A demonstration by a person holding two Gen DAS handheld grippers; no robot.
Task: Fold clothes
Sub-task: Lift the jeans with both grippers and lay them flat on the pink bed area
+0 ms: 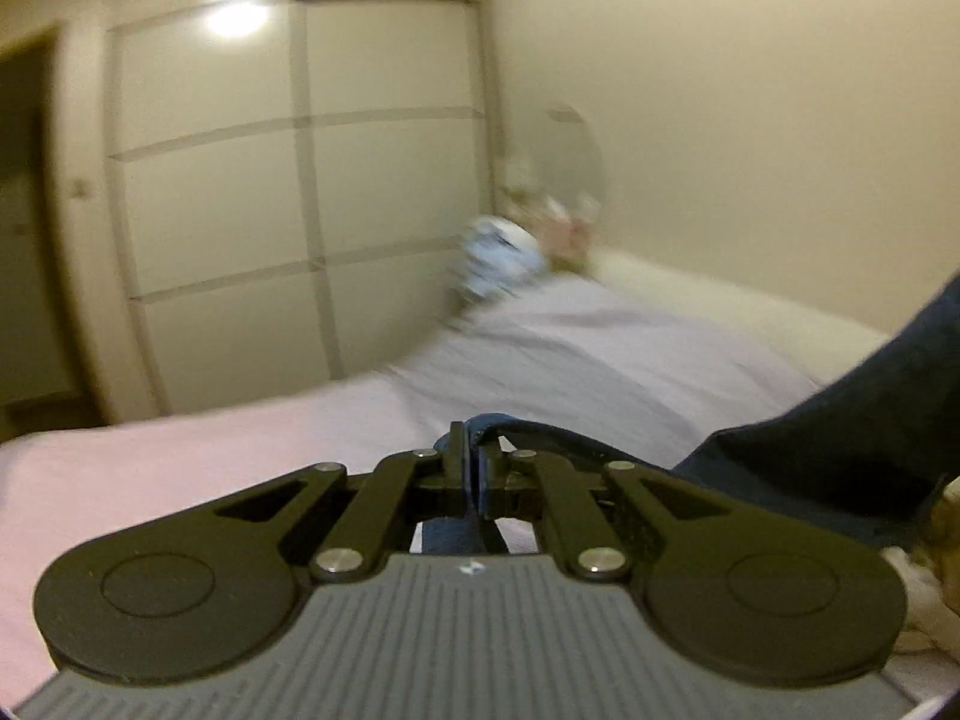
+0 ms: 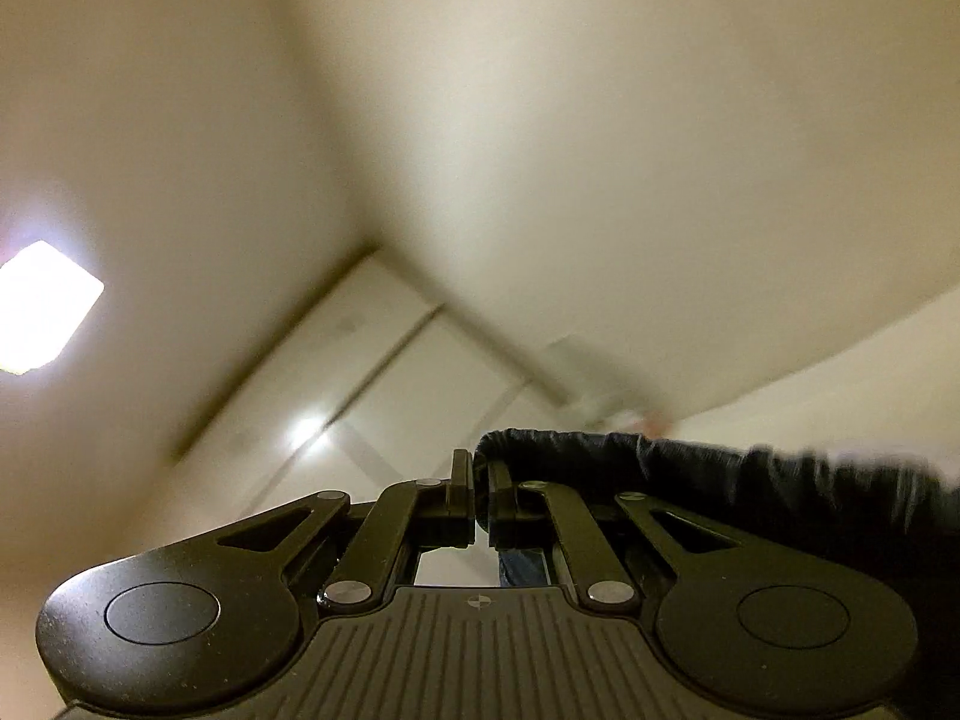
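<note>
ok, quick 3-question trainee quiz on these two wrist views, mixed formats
1. True or false: the left claw is shut on the dark blue garment.
2. The bed sheet under the left claw is: A) green B) pale pink C) black
3. Fill in: the right claw points up toward the ____, with dark cloth pinched between its fingers.

Key: 1 true; 2 B; 3 ceiling

Left gripper (image 1: 474,468) pinched tight, tipped slightly down — right gripper (image 2: 477,483) clamped, angled upward
</note>
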